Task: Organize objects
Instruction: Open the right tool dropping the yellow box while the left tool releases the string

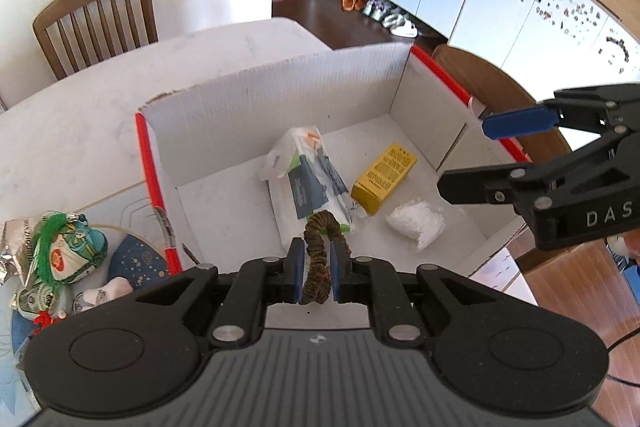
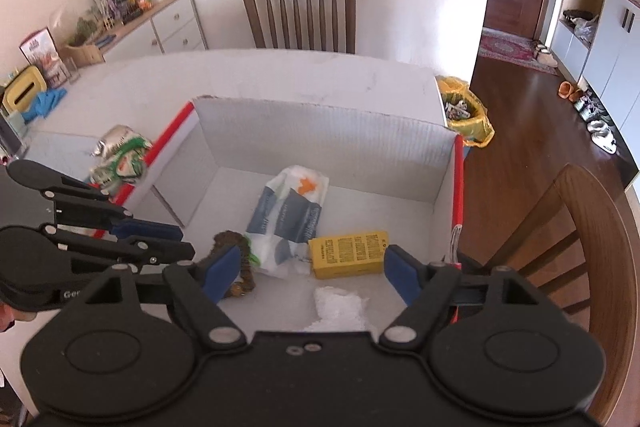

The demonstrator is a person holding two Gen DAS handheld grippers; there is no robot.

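Brown, ruffled fabric marks the scrunchie pinched between the closed pads of the left tool, which hangs over the near part of the open cardboard box on the white worktop. The scrunchie looks soft, light and limp; its free loop droops forward toward the box floor, so it should drop without bouncing, and a hold across one side of the ring, as now, seems enough. Far left, outside the box, small trinkets wait on the worktop: a green-tasselled pouch and a foil packet beside it. Inside the box, left to right, lie a white-and-grey plastic pack, a yellow carton and a crumpled clear bag. The pack sits just beyond the hanging loop, so the scrunchie may land on or against it; bare floor lies to its left. At the right, the right tool hovers over the box with its jaws spread wide and nothing between them, near the yellow carton.
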